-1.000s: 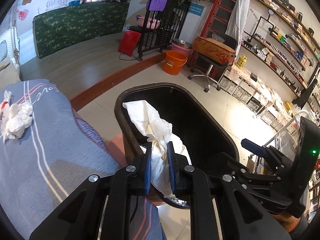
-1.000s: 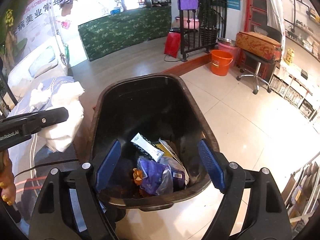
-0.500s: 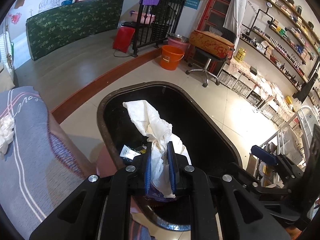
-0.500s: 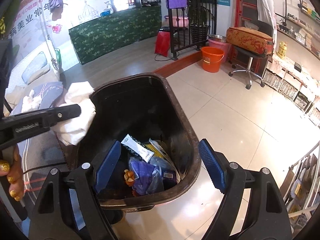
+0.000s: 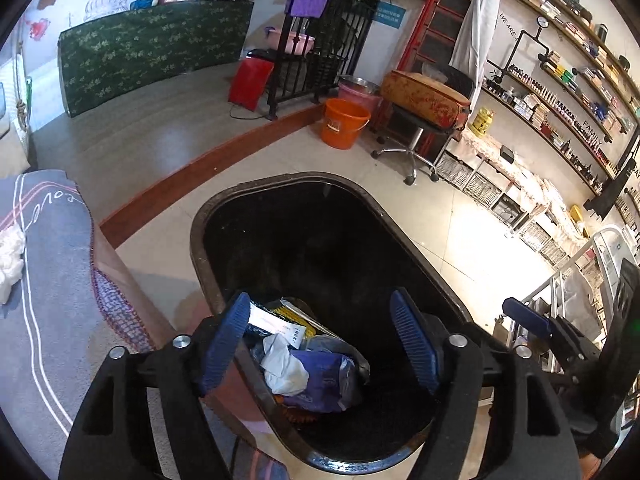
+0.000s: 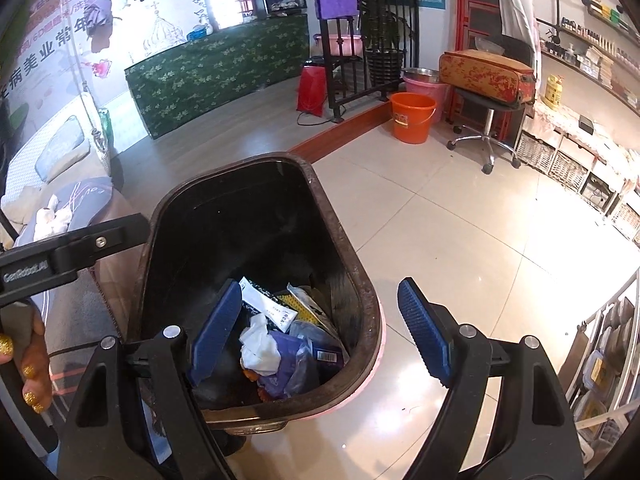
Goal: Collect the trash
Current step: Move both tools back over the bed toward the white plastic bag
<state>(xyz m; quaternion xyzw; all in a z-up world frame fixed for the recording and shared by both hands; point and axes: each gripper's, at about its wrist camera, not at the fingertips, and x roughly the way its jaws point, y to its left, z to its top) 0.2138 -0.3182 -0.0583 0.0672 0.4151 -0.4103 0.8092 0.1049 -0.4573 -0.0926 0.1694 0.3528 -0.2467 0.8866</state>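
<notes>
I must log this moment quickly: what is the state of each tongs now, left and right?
Left tongs: jaws opening, nothing between them; the white tissue lies in the bin.
Right tongs: open, holding nothing.

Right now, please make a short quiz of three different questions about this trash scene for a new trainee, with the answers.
1. True or false: the left gripper has a white tissue pinched between its pads.
2. Where does the crumpled white tissue lie? A) on the tiled floor B) inside the black trash bin C) in the orange bucket
3. Fill in: more white tissue waits on the grey ____ beside the bin.

Key: 1 false, its jaws are opening with nothing pinched between them; 2 B, on top of the wrappers; 3 cover.
</notes>
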